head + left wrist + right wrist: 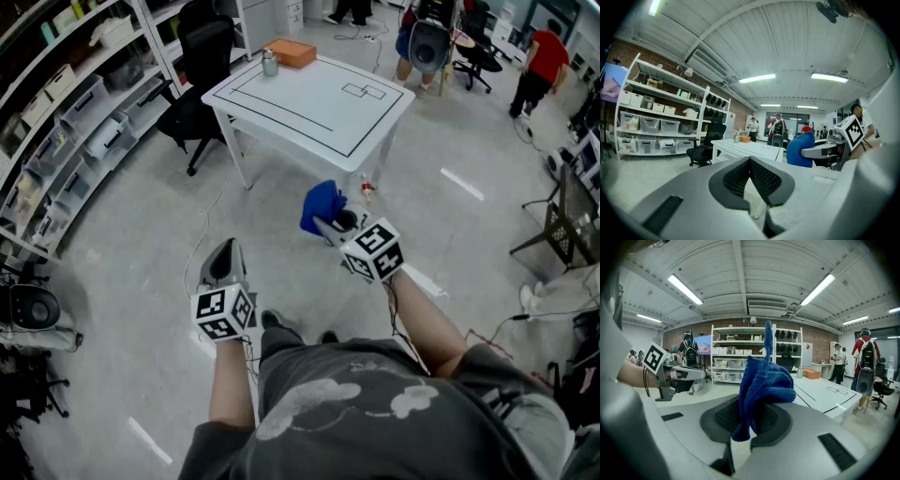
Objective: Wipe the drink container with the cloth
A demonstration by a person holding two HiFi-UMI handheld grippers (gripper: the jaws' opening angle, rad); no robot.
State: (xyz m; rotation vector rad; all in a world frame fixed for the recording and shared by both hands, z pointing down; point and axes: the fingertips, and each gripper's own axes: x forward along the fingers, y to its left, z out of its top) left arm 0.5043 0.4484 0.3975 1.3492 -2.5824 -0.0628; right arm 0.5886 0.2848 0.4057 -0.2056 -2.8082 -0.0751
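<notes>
room: workshop with a pale floor, storage shelves along the left wall, and a white table marked with black lines ahead of the person.
table top: drink container, a small metal bottle, stands upright at the far left corner, just beside an orange box.
chair: black office chair behind the table's left side.
cloth: blue cloth, bunched up, rising out of the right jaws, with a tail hanging below them.
right gripper: clenched on the cloth, held over the floor short of the table's near corner, tipped slightly down; well apart from the drink container.
left gripper: jaws pressed together with nothing between them, held over the floor, lower and to the left of the other one.
background: several people stand beyond the table.
</notes>
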